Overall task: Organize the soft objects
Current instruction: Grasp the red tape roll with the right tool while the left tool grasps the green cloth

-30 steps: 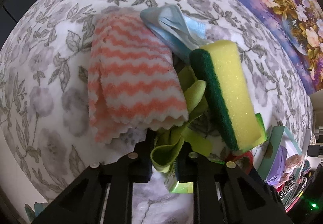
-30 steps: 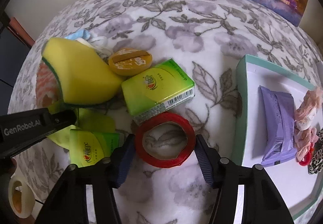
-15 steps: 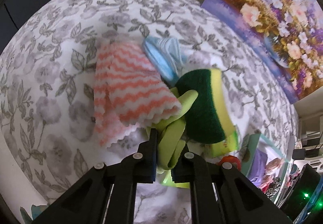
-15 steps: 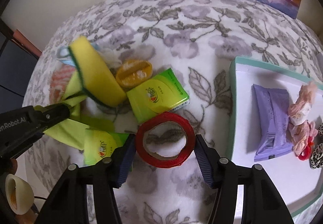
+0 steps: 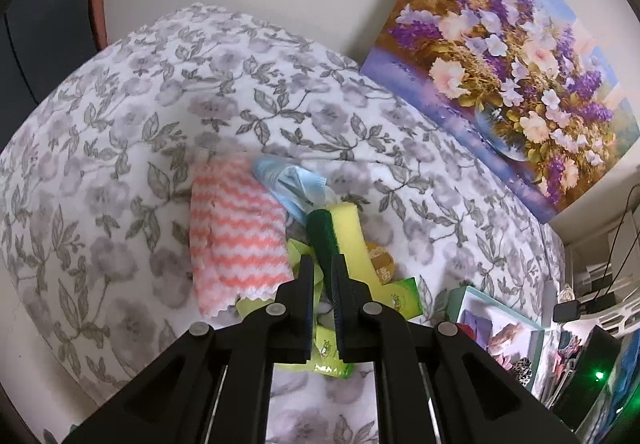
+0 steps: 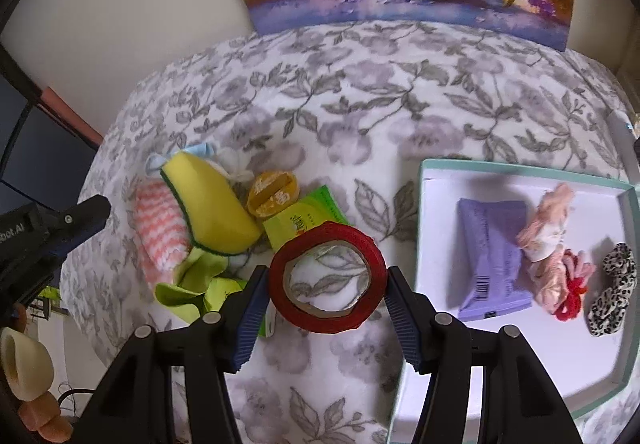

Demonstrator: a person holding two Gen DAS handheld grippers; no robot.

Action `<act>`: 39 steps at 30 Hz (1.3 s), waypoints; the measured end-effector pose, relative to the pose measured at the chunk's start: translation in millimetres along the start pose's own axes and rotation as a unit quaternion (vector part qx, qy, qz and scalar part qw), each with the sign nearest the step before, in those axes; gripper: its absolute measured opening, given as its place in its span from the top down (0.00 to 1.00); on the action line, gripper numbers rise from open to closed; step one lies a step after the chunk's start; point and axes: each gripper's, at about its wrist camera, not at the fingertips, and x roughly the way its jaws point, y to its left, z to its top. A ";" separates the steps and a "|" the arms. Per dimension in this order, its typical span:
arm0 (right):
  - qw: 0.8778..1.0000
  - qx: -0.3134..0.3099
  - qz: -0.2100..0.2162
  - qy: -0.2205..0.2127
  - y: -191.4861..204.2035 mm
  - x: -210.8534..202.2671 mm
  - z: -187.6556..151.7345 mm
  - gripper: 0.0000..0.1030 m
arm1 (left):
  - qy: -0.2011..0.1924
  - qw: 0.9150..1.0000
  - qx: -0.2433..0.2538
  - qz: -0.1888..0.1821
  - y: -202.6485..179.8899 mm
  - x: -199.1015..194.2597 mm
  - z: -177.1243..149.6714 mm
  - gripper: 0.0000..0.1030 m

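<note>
Beside the porous yellow foam sponge [image 6: 212, 203] with its coarse green scouring face lie a fuzzy zigzag cloth [image 6: 160, 232], a glossy red tape roll [image 6: 328, 280] and a matt floral tablecloth [image 6: 360, 115].

Soft, even indoor light with no glare; shadows are faint, the clearest one a pale shadow inside the white tray [image 6: 520, 344]. Both fisheye views bend strongly and darken at the corners. The floral bedspread [image 5: 120, 163] shows slight motion blur.
</note>
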 end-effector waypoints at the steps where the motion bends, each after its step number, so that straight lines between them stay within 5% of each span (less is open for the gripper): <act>1: 1.000 0.000 -0.001 -0.001 -0.3 0.7 1.4 0.41 | 0.006 1.000 0.001 0.002 1.8 2.4 -0.4 0.92; 7: 1.000 0.001 -0.005 0.015 -5.2 7.9 -2.6 0.41 | 0.044 0.999 0.002 0.030 10.3 26.9 -7.2 0.90; 8: 1.000 -0.001 -0.006 0.020 -4.6 11.3 -3.9 0.41 | 0.053 0.998 0.003 0.032 11.1 32.3 -8.7 0.88; 11: 0.999 -0.008 -0.013 0.036 -3.1 20.7 -8.1 0.41 | 0.072 0.997 0.002 0.033 12.0 44.4 -13.3 0.57; 18: 0.999 -0.013 -0.018 0.048 -3.9 27.9 -11.3 0.41 | 0.121 0.989 0.016 0.080 16.2 79.6 -26.5 0.54; 22: 0.998 -0.013 -0.018 0.051 -4.1 29.6 -10.6 0.41 | 0.141 0.986 0.006 0.087 23.7 93.2 -32.4 0.41; 34: 0.998 -0.014 -0.022 0.056 -4.9 34.2 -10.5 0.41 | 0.152 0.981 0.023 0.114 13.1 114.4 -44.4 0.43; 36: 0.998 -0.014 -0.023 0.058 -5.2 35.8 -10.4 0.41 | 0.150 0.982 0.029 0.115 8.0 114.4 -44.6 0.52; 39: 0.998 -0.014 -0.024 0.059 -5.4 36.5 -10.3 0.41 | 0.142 0.984 0.026 0.106 2.8 113.3 -41.3 0.80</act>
